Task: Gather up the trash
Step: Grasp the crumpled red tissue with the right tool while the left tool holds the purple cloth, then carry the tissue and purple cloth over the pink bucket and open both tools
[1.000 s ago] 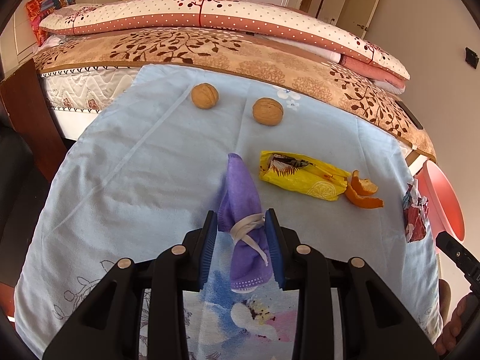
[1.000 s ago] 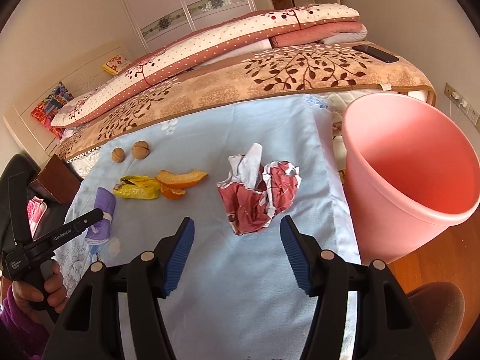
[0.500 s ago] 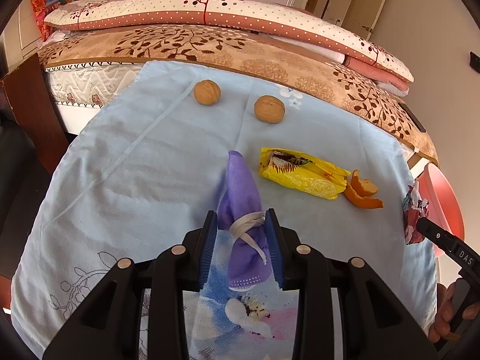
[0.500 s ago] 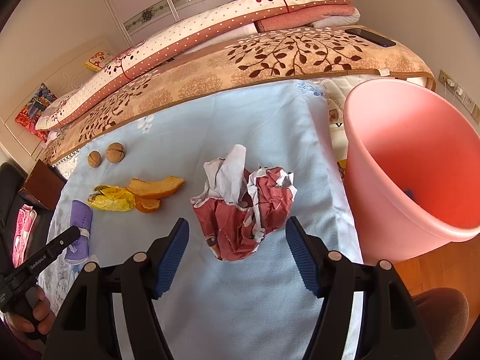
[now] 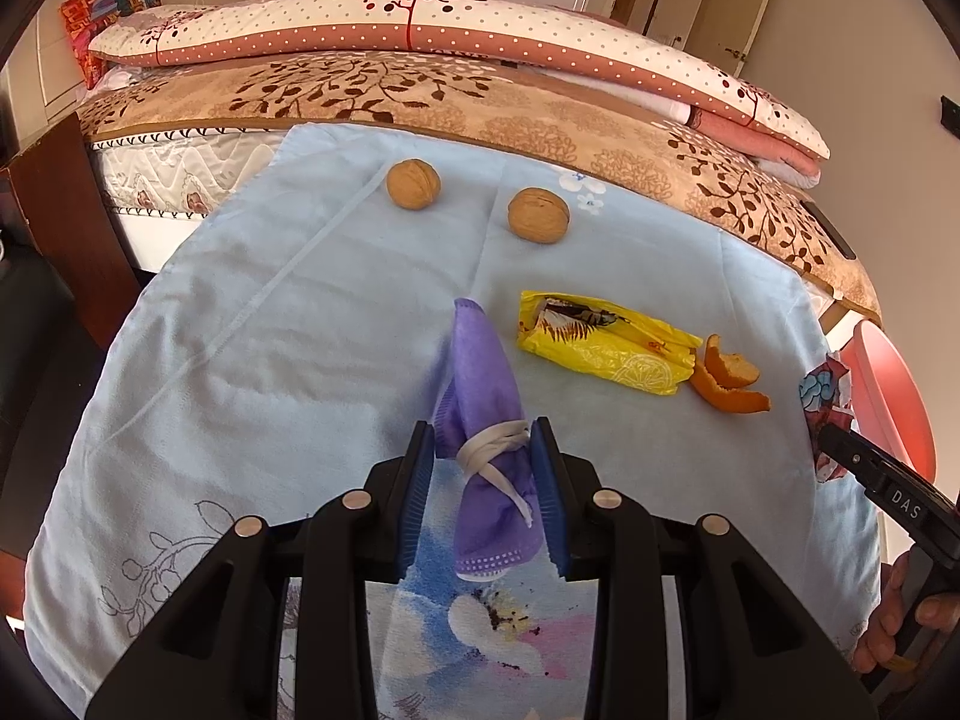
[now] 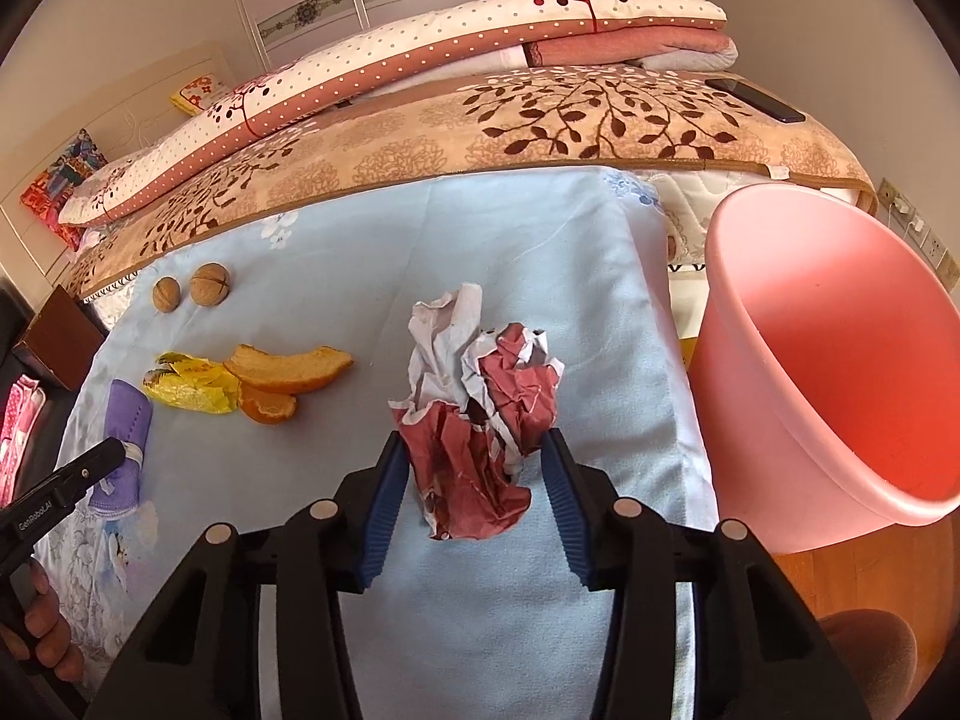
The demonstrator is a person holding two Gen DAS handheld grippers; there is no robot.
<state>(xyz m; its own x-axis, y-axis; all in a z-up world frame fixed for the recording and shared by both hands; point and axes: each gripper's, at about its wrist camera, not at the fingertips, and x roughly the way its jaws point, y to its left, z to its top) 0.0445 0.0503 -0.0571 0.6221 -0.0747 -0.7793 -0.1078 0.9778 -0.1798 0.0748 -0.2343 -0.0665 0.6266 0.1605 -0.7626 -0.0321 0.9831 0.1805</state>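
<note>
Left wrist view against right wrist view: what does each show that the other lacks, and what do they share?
Only the left wrist view shows the left gripper fingers shut on the purple face mask from behind.

Only the right wrist view shows the inside of the pink bin and the right gripper fingers closing around the crumpled paper.

Both show two walnuts, the yellow wrapper, orange peel, the blue cloth and the bed.

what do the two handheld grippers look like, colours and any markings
Both the left gripper and the right gripper have black plastic linkage arms with round silver pivot pins, and jaws faced with ribbed blue pads. The left's handle reads "GenRobot.AI" in white; the right's side shows "DAS". No cables or sleeves are visible.
</note>
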